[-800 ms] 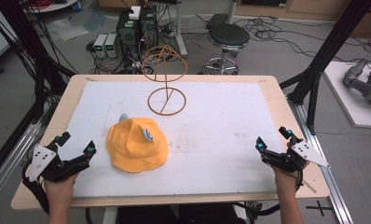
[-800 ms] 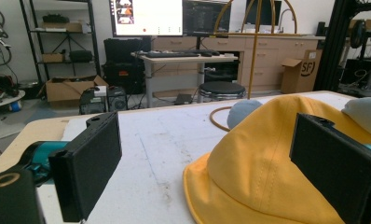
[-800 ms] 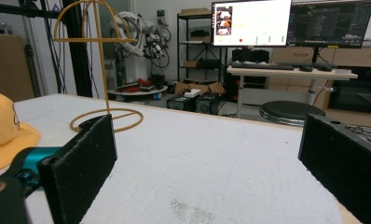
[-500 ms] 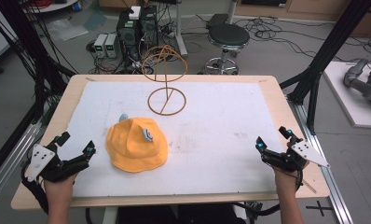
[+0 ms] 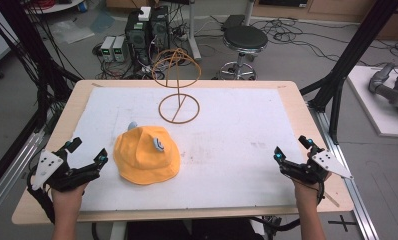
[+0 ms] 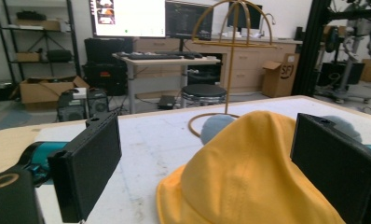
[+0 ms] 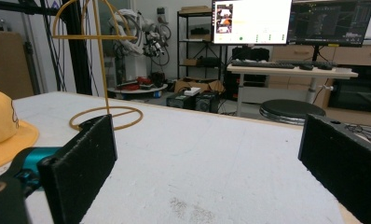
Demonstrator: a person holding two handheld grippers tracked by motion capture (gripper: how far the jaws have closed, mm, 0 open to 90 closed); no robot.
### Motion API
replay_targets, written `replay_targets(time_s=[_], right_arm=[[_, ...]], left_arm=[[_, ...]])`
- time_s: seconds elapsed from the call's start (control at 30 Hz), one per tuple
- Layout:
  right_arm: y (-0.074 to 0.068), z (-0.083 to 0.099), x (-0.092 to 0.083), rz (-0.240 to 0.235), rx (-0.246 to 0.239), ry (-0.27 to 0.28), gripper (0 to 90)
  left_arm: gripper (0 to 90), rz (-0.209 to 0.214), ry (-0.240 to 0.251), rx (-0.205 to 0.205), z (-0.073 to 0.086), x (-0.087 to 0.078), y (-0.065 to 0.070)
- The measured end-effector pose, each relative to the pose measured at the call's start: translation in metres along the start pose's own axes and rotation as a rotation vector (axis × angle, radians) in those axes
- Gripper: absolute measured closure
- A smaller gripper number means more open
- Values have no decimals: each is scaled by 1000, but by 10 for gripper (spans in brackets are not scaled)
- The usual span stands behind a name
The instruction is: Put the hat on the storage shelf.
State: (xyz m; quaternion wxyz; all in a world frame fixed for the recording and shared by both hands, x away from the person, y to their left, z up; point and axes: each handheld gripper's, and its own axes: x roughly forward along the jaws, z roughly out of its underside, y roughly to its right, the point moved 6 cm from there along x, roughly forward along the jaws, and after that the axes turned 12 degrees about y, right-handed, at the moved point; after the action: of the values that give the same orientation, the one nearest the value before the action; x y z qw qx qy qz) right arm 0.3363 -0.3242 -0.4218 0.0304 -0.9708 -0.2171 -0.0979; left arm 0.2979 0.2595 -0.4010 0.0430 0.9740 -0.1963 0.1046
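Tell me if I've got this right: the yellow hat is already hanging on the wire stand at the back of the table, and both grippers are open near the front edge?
Not quite. The yellow hat lies flat on the table, in front of the wire stand, which is bare; the high view shows this. The rest holds: the left gripper and right gripper are open near the front edge.

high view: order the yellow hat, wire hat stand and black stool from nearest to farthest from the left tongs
1. yellow hat, just right of the left tongs, on the white mat.
2. wire hat stand, farther back, mid-table.
3. black stool, on the floor beyond the table.
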Motion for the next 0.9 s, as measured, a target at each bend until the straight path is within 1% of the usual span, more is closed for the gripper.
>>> replay_targets(time_s=[0.07,0.1,0.13,0.2,0.27,0.3,0.33,0.4,0.47,0.5,0.53,0.57,0.6,0.63,0.7,0.87,0.9], right_arm=[[0,0,0,-1,0,-1,38],[0,0,0,0,-1,0,38],[0,0,0,0,-2,-1,38],[0,0,0,-1,-3,-2,38],[0,0,-1,-2,-3,-3,38],[0,0,-1,-3,-3,-2,38],[0,0,-1,-3,-3,-3,38],[0,0,-2,0,1,-8,38],[0,0,-2,-1,-3,-6,38],[0,1,-2,-1,-4,-7,38],[0,1,-2,-3,-5,-8,38],[0,1,-2,-3,-6,-8,38],[0,1,-2,-4,-8,-9,38],[0,1,-2,-4,-8,-9,38],[0,1,-2,-6,-14,-10,38],[-1,2,-2,-7,-13,-17,38],[-1,2,-2,-11,-23,-15,38]], left_arm=[[91,21,-10,-4,0,4,4],[92,43,-24,-6,2,9,8],[92,43,-24,-6,2,9,8],[92,62,-42,-8,4,12,12],[98,92,-56,-18,6,16,18],[100,122,-79,-20,9,20,23],[104,140,-90,-27,10,23,27],[104,162,-107,-31,13,27,32],[107,181,-125,-26,17,32,37],[113,181,-125,-26,17,32,37],[124,189,-134,-25,19,34,39],[139,193,-158,-12,22,37,42],[151,197,-163,-7,25,39,43],[156,197,-163,-7,25,39,43],[161,212,-187,-6,31,45,48],[195,216,-206,-11,36,52,54],[240,213,-216,-12,38,55,55]])
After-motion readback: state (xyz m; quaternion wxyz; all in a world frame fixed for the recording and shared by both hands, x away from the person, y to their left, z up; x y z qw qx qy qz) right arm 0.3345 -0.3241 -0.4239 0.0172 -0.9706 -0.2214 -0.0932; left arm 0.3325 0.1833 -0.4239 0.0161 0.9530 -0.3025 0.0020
